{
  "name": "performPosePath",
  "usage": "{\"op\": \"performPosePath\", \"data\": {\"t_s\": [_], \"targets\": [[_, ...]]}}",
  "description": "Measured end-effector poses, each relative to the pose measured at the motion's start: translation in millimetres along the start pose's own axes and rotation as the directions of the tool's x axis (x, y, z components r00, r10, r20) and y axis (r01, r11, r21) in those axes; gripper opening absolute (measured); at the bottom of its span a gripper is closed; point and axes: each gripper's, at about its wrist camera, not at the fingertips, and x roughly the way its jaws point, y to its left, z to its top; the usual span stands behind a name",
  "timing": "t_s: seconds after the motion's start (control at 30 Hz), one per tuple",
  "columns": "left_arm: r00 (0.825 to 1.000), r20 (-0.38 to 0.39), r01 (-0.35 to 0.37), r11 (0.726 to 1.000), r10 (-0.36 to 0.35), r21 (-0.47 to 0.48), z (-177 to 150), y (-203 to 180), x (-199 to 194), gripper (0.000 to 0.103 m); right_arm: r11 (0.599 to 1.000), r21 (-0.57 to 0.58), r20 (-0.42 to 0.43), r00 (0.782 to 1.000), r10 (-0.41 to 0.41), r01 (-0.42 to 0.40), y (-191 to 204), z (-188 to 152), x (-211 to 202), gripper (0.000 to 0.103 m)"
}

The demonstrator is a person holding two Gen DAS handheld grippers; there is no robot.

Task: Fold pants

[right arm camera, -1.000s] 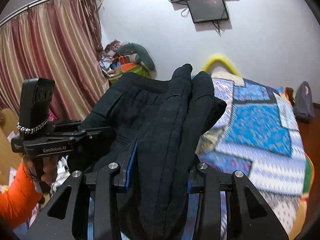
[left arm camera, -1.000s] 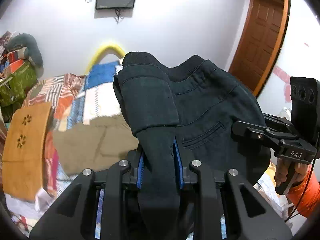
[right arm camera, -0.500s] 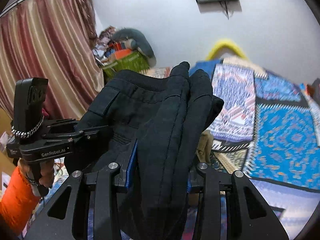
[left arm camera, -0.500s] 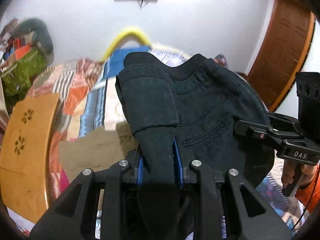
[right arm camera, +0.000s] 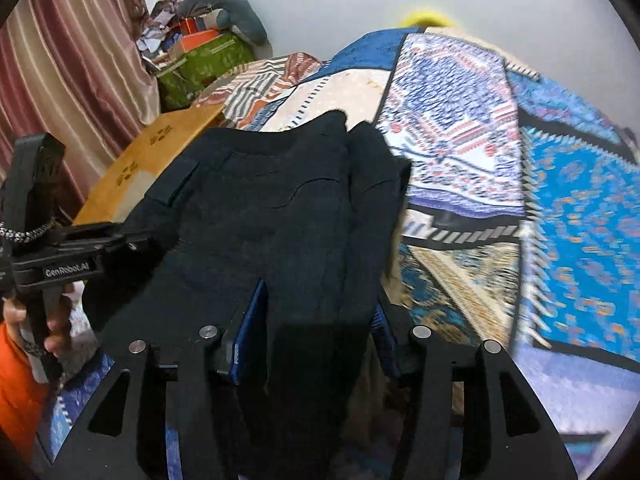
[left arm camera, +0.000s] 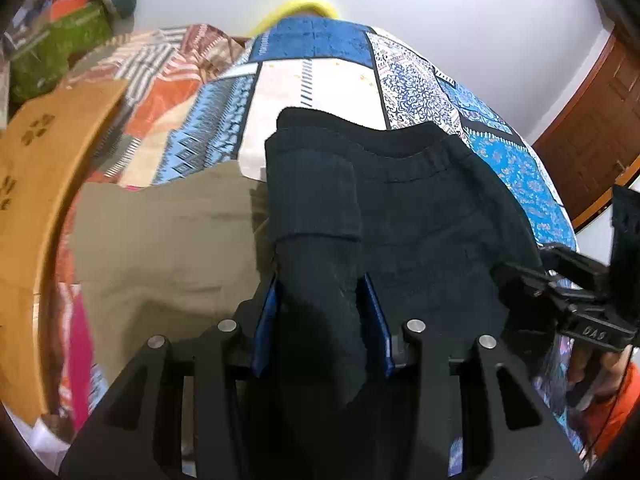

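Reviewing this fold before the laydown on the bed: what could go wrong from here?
1. The black pants hang bunched between the left claw and right claw; they may land creased.
2. The khaki garment lies right beside them; the pants could drop onto it.
3. Each claw pinches thick layers, so one might slip.

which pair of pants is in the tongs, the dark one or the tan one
The dark pants: both the left tongs and right tongs are clamped on them. The tan pants lie loose on the bedspread.
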Motion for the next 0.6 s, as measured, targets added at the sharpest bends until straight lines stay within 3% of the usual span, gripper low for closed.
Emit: {"op": "performPosePath", "data": {"t_s": [0.2,0.37,0.5,0.6], "targets": [[0.996,0.037,-0.076,0.997,0.077,-0.006,-10.4,-18.3,-50.6,0.042,1.000,-0.010,0.070,0.997,-0.014,0.015,-1.6,-11.8,-58.9,0.047],[0.985,0.138,-0.108,0.994,0.105,0.018,-20.8,-46.1,-123.9,0.042,1.000,-0.005,0.170,0.985,0.007,-0.007,9.8,-10.5,-119.9,0.047],[0.965,0.239,-0.118,0.992,0.104,0.042,-34.4,-79.0,-198.2,0.042,0.999,-0.038,0.274,0.961,0.021,-0.011,34.1,-14.3,-184.5,0.047],[0.935,0.342,-0.131,0.987,0.093,0.090,-49.9,-111.5,-260.6,0.041,0.998,-0.068,0.359,0.933,0.035,-0.011,53.0,-20.0,-233.6,0.047]]}}
